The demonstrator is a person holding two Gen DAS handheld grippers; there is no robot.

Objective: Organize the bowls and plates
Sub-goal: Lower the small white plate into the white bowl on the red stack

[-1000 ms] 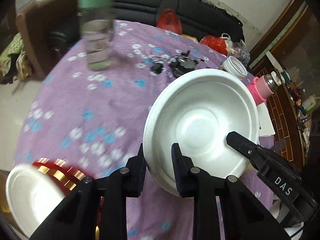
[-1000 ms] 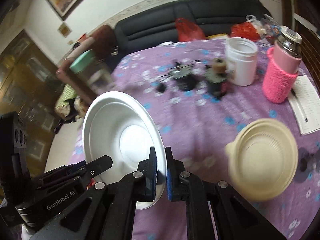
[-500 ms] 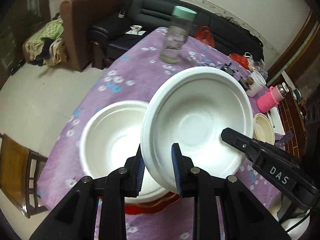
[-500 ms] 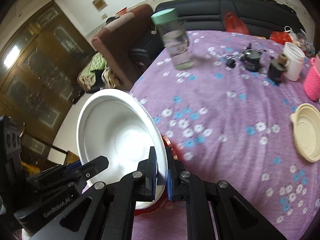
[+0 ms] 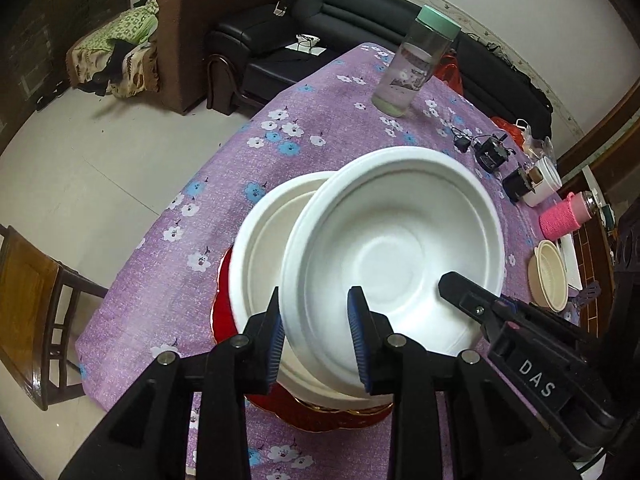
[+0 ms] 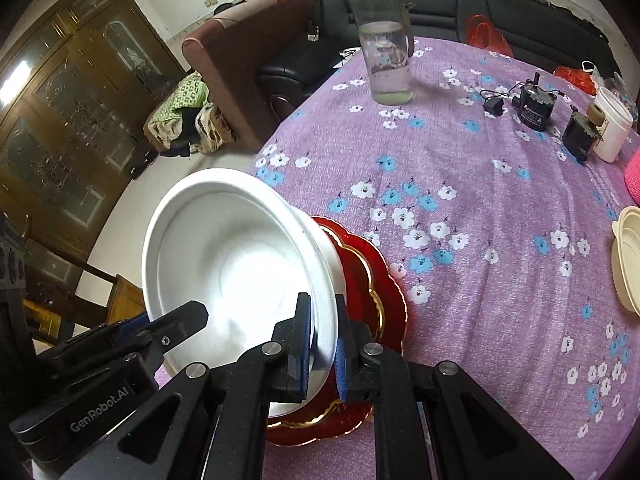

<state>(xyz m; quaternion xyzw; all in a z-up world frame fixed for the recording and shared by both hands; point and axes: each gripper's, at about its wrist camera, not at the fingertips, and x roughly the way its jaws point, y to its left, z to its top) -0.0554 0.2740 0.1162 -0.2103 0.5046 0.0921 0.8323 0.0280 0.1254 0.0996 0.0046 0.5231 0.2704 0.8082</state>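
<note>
A tilted white bowl (image 5: 394,256) fills the centre, its rim between the fingers of the left gripper (image 5: 316,336), whose jaws have just been opening, and the right gripper (image 5: 516,344) reaches its rim from four o'clock. It overlaps a second white bowl (image 5: 264,248) lying on a red plate (image 5: 320,414) at six o'clock, on the purple flowered tablecloth (image 5: 192,256).

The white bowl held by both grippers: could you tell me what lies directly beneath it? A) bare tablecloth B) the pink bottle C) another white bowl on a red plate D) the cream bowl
C: in the left wrist view the held white bowl hangs tilted over a second white bowl, which sits on the red plate.
</note>
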